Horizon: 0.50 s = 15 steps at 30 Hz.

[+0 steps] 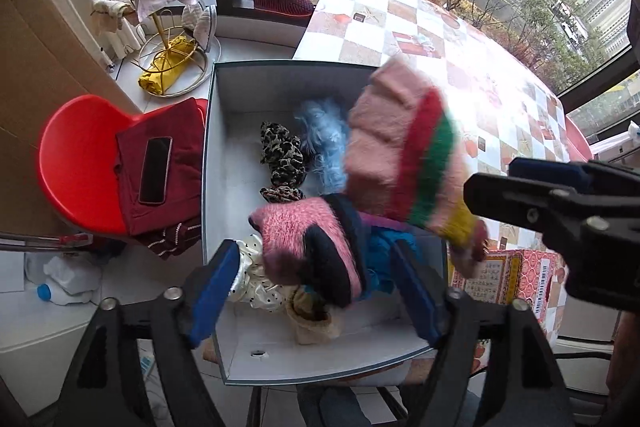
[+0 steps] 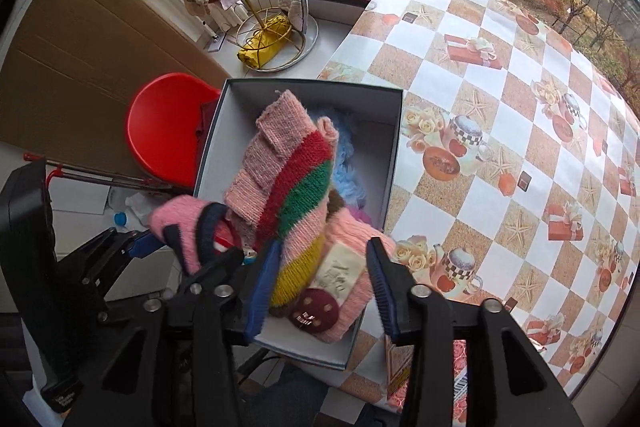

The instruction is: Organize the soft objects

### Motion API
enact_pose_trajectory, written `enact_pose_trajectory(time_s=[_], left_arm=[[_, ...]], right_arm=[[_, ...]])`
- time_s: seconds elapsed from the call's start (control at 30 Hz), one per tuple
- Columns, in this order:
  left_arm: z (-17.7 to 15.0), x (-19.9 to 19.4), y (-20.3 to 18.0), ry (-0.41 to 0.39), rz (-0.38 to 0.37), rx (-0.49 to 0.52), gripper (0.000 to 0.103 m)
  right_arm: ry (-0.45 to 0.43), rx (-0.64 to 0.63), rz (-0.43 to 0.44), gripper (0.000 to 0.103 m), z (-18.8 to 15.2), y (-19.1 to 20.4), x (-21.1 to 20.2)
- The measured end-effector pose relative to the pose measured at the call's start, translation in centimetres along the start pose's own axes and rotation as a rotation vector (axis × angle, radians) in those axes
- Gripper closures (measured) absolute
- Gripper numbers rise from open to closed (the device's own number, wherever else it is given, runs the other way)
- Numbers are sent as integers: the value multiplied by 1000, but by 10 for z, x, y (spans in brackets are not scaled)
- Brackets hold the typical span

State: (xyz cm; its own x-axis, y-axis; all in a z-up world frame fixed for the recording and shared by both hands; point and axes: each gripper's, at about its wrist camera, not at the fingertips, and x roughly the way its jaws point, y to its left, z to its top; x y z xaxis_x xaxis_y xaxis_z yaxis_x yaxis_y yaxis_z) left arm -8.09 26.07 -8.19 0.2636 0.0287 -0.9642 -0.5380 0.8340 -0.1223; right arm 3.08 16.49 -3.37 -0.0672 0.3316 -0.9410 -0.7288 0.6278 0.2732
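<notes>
While both tools gape wide, a striped knit [image 2: 288, 187] sits above the box [image 1: 216, 163].

left wrist: above box's [image 1: 224, 99] near-left edge, facing down and forward, close.
right wrist: near-right, looking down, close.
shared: box [image 2: 394, 147], table [image 1: 400, 15].
</notes>
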Motion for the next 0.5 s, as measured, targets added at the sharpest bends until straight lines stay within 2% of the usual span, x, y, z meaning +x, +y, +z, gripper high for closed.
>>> enact_pose_trajectory(time_s=[0.03,0.17,0.2,0.23,0.27,0.3,0.4,0.5], left_arm=[[0,-1,0,-9,12,4,22],[-3,-17,2,-93,86,-11,21],[-3,-24,2,-118,121,-22,21],[-3,-30,2,-130,158,-31,21],[-3,-35,3,-128,182,-40,19],[-2,-38,4,-111,179,-50,18],[2,-38,14,-19,47,-80,17],[-3,-45,14,18,37,-86,17]], right_arm=[[-2,2,-4,27,3,-1,0],[-20,7,-18,25,7,-5,-9],[-24,16,-17,19,6,-7,-13],[-29,28,-14,2,5,-9,-16],[-33,38,-4,0,3,-12,-20],[-43,49,11,0,0,-14,-24],[-56,68,22,0,-7,-19,-37],[-65,81,22,0,-13,-19,-49]])
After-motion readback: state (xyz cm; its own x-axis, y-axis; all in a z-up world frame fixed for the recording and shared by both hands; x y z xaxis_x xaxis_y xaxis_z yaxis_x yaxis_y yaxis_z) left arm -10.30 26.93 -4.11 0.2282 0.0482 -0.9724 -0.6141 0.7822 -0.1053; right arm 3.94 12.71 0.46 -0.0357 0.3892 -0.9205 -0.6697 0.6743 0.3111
